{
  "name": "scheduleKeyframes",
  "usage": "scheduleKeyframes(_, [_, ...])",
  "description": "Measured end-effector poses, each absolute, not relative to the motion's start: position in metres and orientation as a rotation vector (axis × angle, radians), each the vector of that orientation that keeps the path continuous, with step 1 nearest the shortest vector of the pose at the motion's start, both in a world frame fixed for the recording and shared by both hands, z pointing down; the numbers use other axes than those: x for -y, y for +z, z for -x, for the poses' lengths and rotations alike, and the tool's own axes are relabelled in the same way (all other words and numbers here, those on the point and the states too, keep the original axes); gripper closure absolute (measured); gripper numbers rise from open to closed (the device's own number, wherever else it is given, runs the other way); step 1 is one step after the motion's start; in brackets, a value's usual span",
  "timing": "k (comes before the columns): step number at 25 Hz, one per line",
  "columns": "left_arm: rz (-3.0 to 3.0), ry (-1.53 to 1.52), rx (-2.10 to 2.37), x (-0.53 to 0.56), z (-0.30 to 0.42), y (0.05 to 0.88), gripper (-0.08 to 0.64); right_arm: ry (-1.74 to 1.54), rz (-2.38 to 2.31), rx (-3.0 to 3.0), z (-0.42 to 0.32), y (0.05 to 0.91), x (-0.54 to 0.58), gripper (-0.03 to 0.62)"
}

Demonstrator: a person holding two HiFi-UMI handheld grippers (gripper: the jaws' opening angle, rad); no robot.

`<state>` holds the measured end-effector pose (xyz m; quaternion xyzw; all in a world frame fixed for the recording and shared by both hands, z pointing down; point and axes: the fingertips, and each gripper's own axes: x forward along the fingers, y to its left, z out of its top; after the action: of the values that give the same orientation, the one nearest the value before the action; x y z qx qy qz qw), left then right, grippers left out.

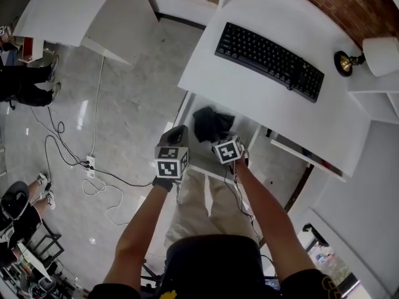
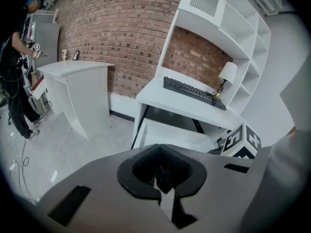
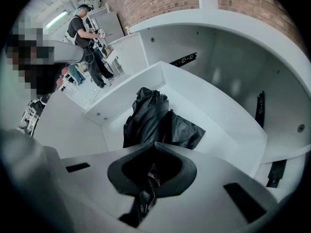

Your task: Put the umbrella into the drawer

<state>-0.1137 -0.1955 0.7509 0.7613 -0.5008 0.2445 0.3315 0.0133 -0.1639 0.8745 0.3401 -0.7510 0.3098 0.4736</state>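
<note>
A black folded umbrella [image 1: 211, 123] lies in the open white drawer [image 1: 188, 126] under the desk. In the right gripper view the umbrella [image 3: 150, 120] spreads across the drawer floor [image 3: 214, 110], just ahead of the jaws. My right gripper [image 3: 151, 176] is shut, with a dark piece of the umbrella pinched between its pads. From the head view it [image 1: 229, 143] hovers over the drawer's near end. My left gripper [image 1: 176, 139] hangs beside it over the drawer's left edge. Its jaws [image 2: 163, 178] are shut with nothing between them, and the drawer [image 2: 170, 135] lies ahead.
A black keyboard [image 1: 269, 61] and a small lamp [image 1: 374, 58] stand on the desk top above the drawer. Cables and a power strip [image 1: 90, 166] trail over the floor at the left. A second white desk [image 1: 81, 11] stands at the far left, with people near it [image 2: 19, 57].
</note>
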Motion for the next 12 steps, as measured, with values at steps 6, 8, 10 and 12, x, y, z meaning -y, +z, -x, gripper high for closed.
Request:
scheduleKeyframes(6, [-1.966, 0.638, 1.331, 0.189, 0.116, 0.748, 0.545, 0.754, -0.841, 1.855, -0.014, 0.866, 0.164, 0.591])
scheduleKeyframes(8, [-1.963, 0.638, 1.335, 0.188, 0.116, 0.744, 0.545, 0.765, -0.84, 1.852, -0.015, 0.863, 0.163, 0.591])
scheduleKeyframes(10, [-1.96, 0.637, 1.341, 0.188, 0.116, 0.74, 0.545, 0.771, -0.84, 1.847, -0.016, 0.86, 0.162, 0.591])
scheduleKeyframes(12, [-1.961, 0.634, 1.346, 0.188, 0.116, 0.736, 0.545, 0.767, -0.845, 1.852, -0.016, 0.855, 0.163, 0.591])
